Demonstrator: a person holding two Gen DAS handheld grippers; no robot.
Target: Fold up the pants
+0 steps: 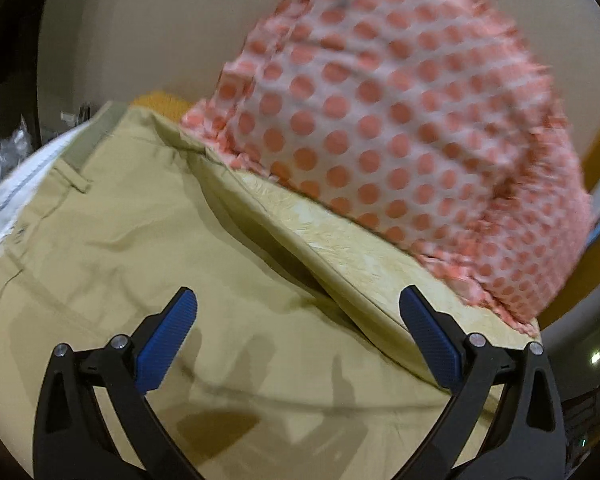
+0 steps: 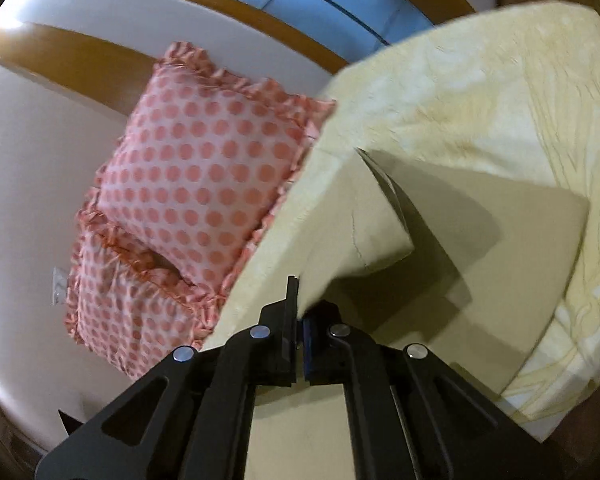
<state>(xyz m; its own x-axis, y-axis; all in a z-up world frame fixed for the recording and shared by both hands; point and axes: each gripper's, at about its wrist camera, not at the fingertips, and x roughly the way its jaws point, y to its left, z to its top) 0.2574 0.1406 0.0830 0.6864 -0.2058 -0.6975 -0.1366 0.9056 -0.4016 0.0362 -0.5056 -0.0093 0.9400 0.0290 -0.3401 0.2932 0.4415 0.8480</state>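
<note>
Khaki pants (image 1: 140, 248) lie spread on a pale yellow bed sheet (image 1: 364, 256), waistband and belt loop toward the upper left. My left gripper (image 1: 296, 328) is open and empty, its blue pads (image 1: 168, 340) hovering just above the pants. In the right wrist view my right gripper (image 2: 298, 320) is shut on a lifted edge of the pants (image 2: 356, 232), which hangs folded above the flat part of the pants (image 2: 500, 248).
Pink polka-dot pillows (image 1: 400, 128) lie at the head of the bed, also in the right wrist view (image 2: 196, 176). A wooden headboard (image 2: 112, 64) and a white wall (image 2: 28, 184) stand behind. The sheet (image 2: 500, 80) spreads to the right.
</note>
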